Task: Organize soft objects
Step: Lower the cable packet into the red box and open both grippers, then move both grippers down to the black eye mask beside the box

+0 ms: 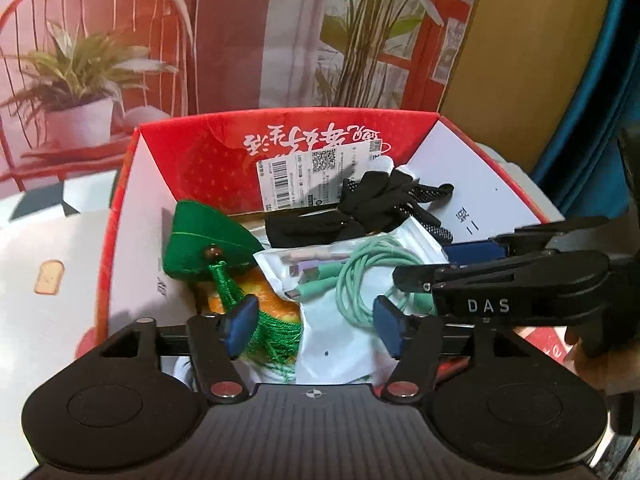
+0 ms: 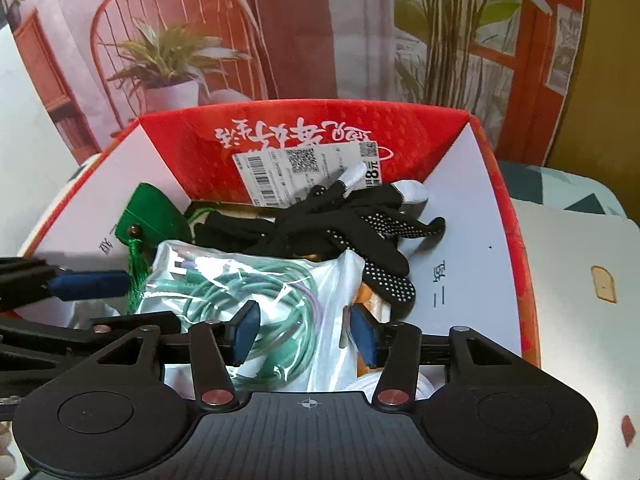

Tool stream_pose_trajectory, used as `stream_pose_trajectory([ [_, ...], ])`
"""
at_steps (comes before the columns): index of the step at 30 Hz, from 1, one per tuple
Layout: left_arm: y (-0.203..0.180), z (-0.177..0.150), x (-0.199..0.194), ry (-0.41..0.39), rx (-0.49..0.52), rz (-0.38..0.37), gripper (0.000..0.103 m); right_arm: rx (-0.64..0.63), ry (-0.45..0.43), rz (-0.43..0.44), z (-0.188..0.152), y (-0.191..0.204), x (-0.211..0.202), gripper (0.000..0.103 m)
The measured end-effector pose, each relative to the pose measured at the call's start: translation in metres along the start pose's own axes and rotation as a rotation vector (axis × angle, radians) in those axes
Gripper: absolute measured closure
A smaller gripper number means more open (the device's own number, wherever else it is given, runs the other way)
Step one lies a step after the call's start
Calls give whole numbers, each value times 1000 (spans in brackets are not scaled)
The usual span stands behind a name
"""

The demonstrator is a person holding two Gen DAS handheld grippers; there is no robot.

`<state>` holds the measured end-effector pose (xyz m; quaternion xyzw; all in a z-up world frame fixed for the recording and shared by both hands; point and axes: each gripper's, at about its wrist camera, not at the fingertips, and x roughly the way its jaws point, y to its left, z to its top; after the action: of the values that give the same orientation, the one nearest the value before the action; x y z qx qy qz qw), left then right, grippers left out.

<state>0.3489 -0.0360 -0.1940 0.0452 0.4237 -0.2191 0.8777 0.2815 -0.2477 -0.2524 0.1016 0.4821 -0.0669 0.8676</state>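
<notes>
An open red box point(image 1: 224, 152) with white inner walls holds soft things: black dotted gloves point(image 1: 372, 200) at the back, a green tasselled sachet point(image 1: 208, 240) on the left, and a clear bag with a mint-green cable point(image 1: 360, 268) in the middle. My left gripper point(image 1: 316, 328) is open over the tassel and the bag's near edge. My right gripper point(image 2: 306, 334) is open, and the cable bag point(image 2: 256, 280) lies between its pads without being pinched. The gloves point(image 2: 360, 224) lie beyond it. Each gripper shows from the side in the other's view, the right gripper point(image 1: 440, 262) and the left gripper point(image 2: 116, 304).
The box stands on a white table point(image 1: 52, 248) printed with a toast picture. A barcode label point(image 1: 304, 180) leans on the far wall. Behind is a backdrop showing a red chair and plants. An orange item point(image 1: 276, 300) lies under the tassel. A hand point(image 1: 580, 360) holds the right gripper.
</notes>
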Motion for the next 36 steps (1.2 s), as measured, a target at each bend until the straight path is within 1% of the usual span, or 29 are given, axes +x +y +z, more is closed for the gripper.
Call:
stream_pose_trajectory([
  [1, -1, 0, -4, -7, 6, 12, 32, -3, -1, -4, 0, 0, -1, 55],
  [2, 0, -1, -9, -15, 3, 14, 29, -9, -8, -8, -1, 1, -4, 54],
  [3, 0, -3, -15, -23, 2, 10, 18, -15, -23, -7, -2, 2, -7, 53],
  [5, -1, -8, -30, -60, 13, 12, 7, -33, -63, -2, -7, 2, -16, 45],
  [6, -2, -11, -37, -82, 26, 21, 5, -38, -97, -3, -11, 2, -22, 44],
  [8, -6, -16, -50, -117, 48, 37, 4, -34, -158, 6, -17, 0, -35, 35],
  [9, -7, -20, -57, -131, 54, 41, 0, -32, -191, 10, -22, -1, -43, 32],
  [10, -9, -24, -64, -150, 58, 46, 0, -31, -223, 9, -26, -2, -49, 28],
  [11, -11, -29, -70, -166, 62, 53, 0, -29, -259, 8, -31, -4, -57, 19],
  [12, -14, -34, -74, -178, 66, 63, 0, -24, -293, 10, -36, -5, -64, 14],
  [13, -17, -40, -79, -193, 70, 75, 0, -16, -329, 17, -43, -7, -71, 5],
  [14, -19, -46, -83, -207, 69, 87, 0, -6, -367, 29, -50, -10, -78, 1],
  [16, -22, -62, -90, -241, 49, 106, 0, 6, -422, 43, -65, -14, -89, 0],
  [19, -30, -85, -95, -272, 30, 130, 0, 28, -487, 35, -87, -17, -102, 0],
  [23, -36, -112, -94, -274, 25, 131, 0, 64, -575, 42, -117, -20, -116, 0],
  [25, -35, -124, -92, -274, 0, 135, 0, 72, -609, 52, -133, -21, -120, 0],
  [27, -32, -134, -87, -272, -25, 144, 0, 75, -636, 39, -149, -20, -121, 0],
  [29, -28, -143, -80, -256, -49, 156, 0, 50, -645, 10, -162, -16, -119, 0],
  [33, -18, -153, -69, -220, -95, 179, 0, -16, -597, -49, -178, -6, -101, 0],
  [36, -10, -154, -61, -182, -127, 237, 0, -30, -559, -41, -183, -1, -89, 0],
])
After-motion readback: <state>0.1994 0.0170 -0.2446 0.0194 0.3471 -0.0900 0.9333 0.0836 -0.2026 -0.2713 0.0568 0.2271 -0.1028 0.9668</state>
